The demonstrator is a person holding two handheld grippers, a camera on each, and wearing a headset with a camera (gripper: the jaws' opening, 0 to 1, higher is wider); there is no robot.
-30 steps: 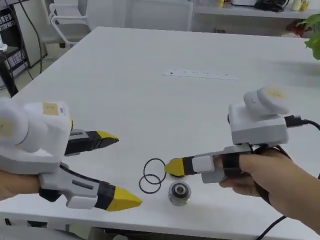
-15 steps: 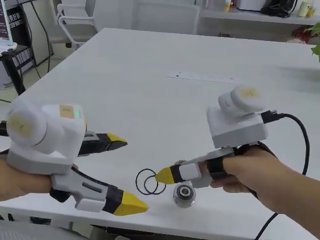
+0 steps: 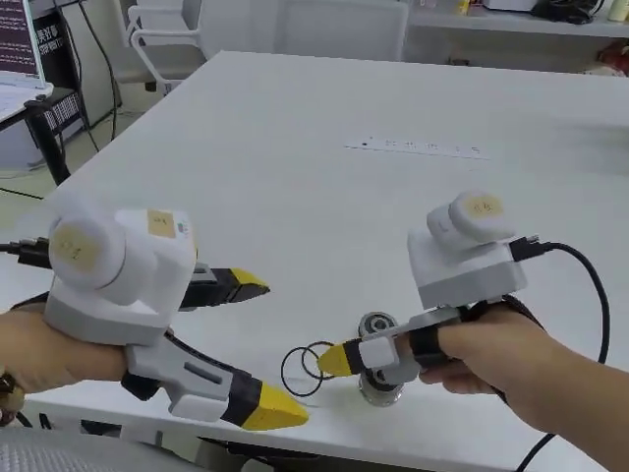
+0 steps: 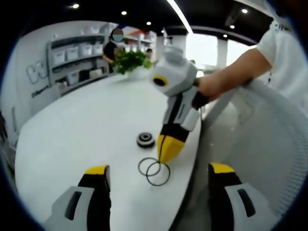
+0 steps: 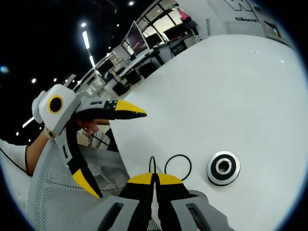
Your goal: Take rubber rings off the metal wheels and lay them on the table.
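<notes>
- Clearly, the left gripper is held above the near edge of the white table. Its yellow-tipped jaws are spread wide apart, and nothing is gripped between them.
- The right gripper is held low over the table, with its jaws pressed together into a single yellow point.
- Two thin black rubber rings are laid flat on the table, overlapping each other, just in front of that point. In the left gripper view the point is seen at their edge.
- Whether a ring is pinched between the closed jaws cannot be told.
- One metal wheel is seen on the table just behind the right gripper, near the rings but apart from them. In the right gripper view it is shown with a dark rim and a bright hub.
- A second metal wheel is partly hidden under the right gripper, close to the table's near edge.
</notes>
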